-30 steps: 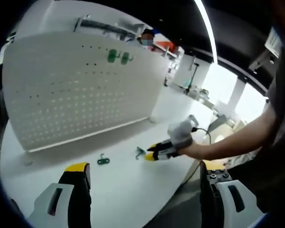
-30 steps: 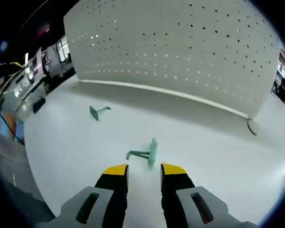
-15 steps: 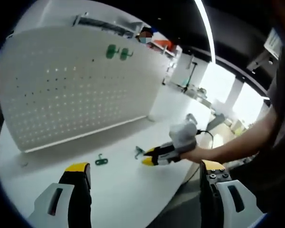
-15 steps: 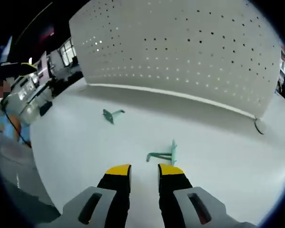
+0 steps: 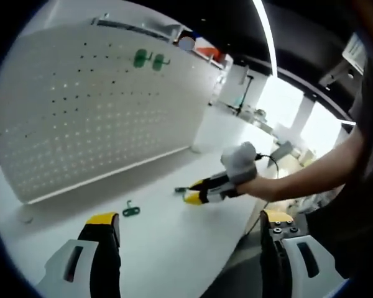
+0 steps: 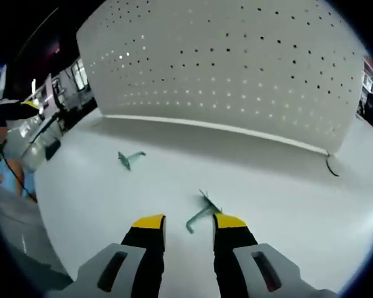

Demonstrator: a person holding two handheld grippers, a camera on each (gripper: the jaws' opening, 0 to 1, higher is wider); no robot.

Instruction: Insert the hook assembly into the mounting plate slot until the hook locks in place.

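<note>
A white pegboard plate point(image 5: 81, 112) point(image 6: 236, 68) stands upright at the back of the white table point(image 6: 99, 205). Two green hooks point(image 5: 148, 60) hang high on it. A loose green hook point(image 6: 202, 211) point(image 5: 181, 189) lies slanted on the table, its end reaching in between the tips of my right gripper point(image 6: 189, 222) point(image 5: 188, 191), close against the right jaw; the jaws stand apart. Another green hook point(image 6: 129, 158) point(image 5: 131, 210) lies farther left on the table. My left gripper point(image 5: 189, 218) hovers over the table's near edge, wide open, with nothing between its fingers.
A gloved hand and bare forearm point(image 5: 286, 183) hold the right gripper, coming in from the right. The pegboard's round foot point(image 6: 331, 166) rests at its right end. The table's curved edge point(image 5: 236, 242) drops off close to the left gripper.
The near hook has turned from standing sideways to lying slanted between the right gripper's tips. The right gripper has edged up to it. The left view has drifted slightly.
</note>
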